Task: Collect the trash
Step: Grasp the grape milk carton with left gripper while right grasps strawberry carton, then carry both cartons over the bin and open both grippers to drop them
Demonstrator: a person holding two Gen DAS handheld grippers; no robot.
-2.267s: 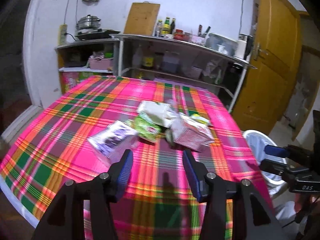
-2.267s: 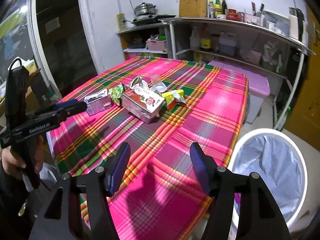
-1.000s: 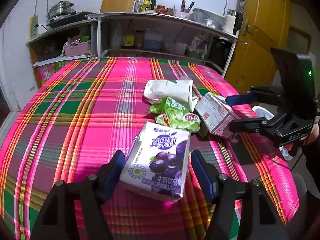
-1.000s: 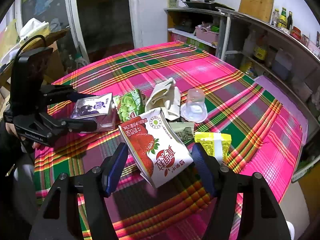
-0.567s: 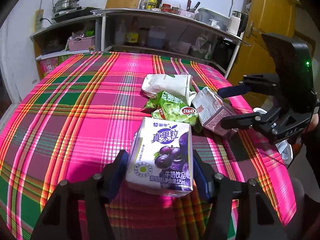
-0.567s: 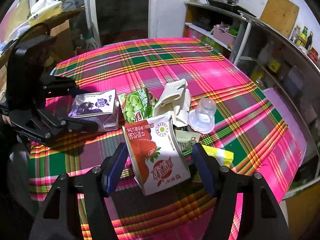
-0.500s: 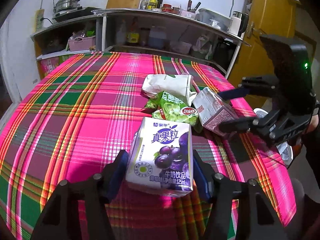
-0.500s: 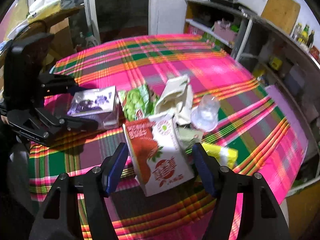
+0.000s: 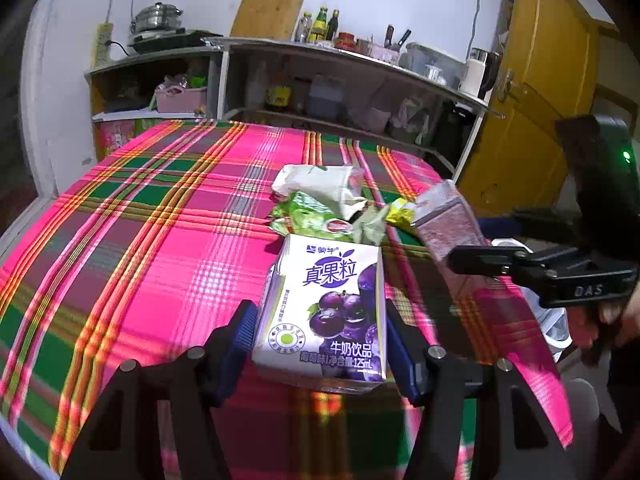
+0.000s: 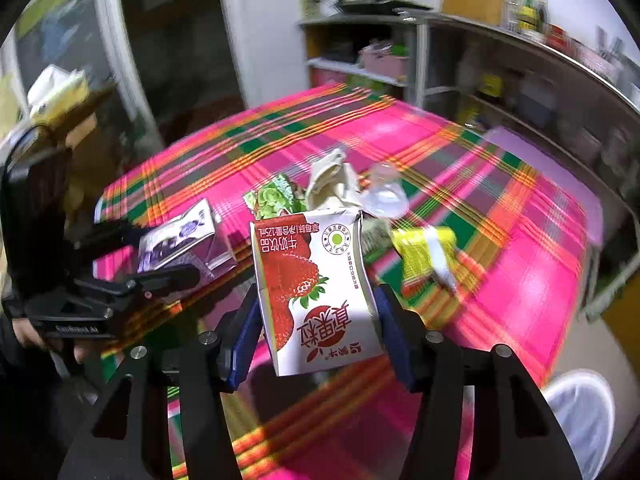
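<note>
My left gripper [image 9: 320, 340] is shut on a purple grape milk carton [image 9: 326, 308], held just above the plaid tablecloth [image 9: 160, 240]. My right gripper [image 10: 316, 328] is shut on a red strawberry milk carton [image 10: 316, 292], lifted off the table; it also shows in the left wrist view [image 9: 448, 224]. Left on the cloth are a green snack wrapper [image 10: 272, 196], a crumpled white bag [image 10: 332, 184], a clear plastic cup [image 10: 384, 196] and a yellow wrapper [image 10: 420, 252].
A white trash bin with a liner [image 10: 580, 412] stands on the floor by the table's near right corner. Shelves with bottles and pots [image 9: 320, 80] line the back wall. A yellow door [image 9: 540, 100] is at the right.
Both grippers have closed on their cartons and lifted them. The right gripper has pulled the strawberry carton up and away from the pile, and its view is blurred by motion.
</note>
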